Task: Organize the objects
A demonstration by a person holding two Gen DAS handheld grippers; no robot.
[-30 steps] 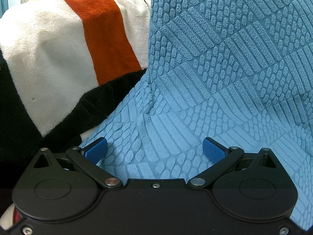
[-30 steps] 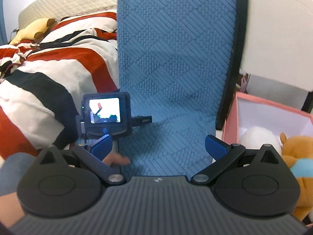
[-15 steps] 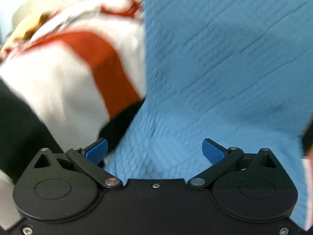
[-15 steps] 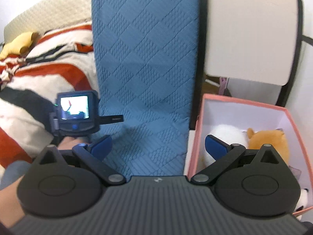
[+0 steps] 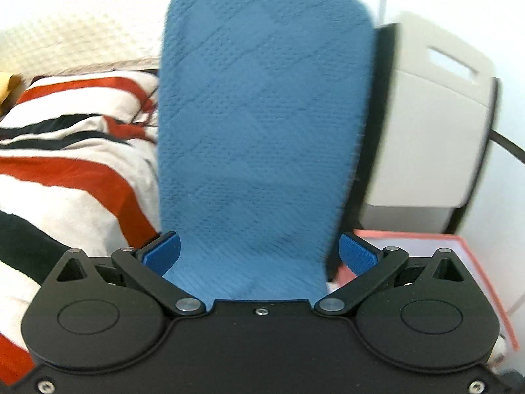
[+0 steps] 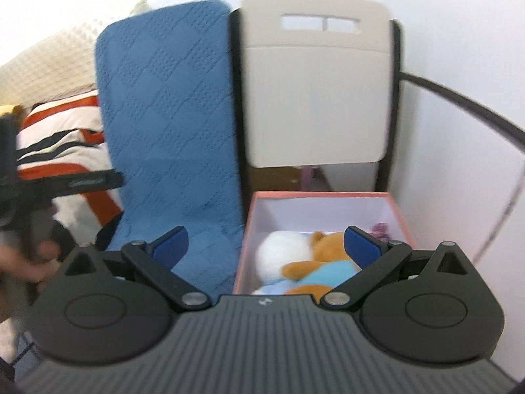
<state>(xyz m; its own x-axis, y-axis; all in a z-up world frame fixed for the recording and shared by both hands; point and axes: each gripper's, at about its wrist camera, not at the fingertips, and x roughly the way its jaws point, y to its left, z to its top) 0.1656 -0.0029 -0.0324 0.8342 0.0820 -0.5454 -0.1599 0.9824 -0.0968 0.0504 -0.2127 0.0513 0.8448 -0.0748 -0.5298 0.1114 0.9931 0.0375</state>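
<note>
The left gripper (image 5: 259,252) is spread wide with nothing between its blue pads (image 5: 163,252); the blue quilted cloth (image 5: 262,124) lies just past them, in no contact that can be seen. A second ago this cloth filled the left wrist view at close range; now its whole draped length shows, rounded top edge included, so the gripper has pulled well back from it. Left of the cloth lies the red, white and black striped blanket (image 5: 69,170), and to the right a corner of the pink box (image 5: 459,239) has come into view.

The right gripper (image 6: 265,246) is likewise fully open and empty. It has swung to the right: earlier it faced the cloth, and now its right pad (image 6: 361,244) sits in front of the pink box (image 6: 241,246), where a white plush (image 6: 282,249) and an orange plush bear in light blue (image 6: 325,262) lie touching each other. The left gripper's handle and the hand holding it have slid to the far left edge, blurred. Behind the box stands a beige chair back (image 6: 315,82), with the cloth (image 6: 170,124) draped just beside it.
</note>
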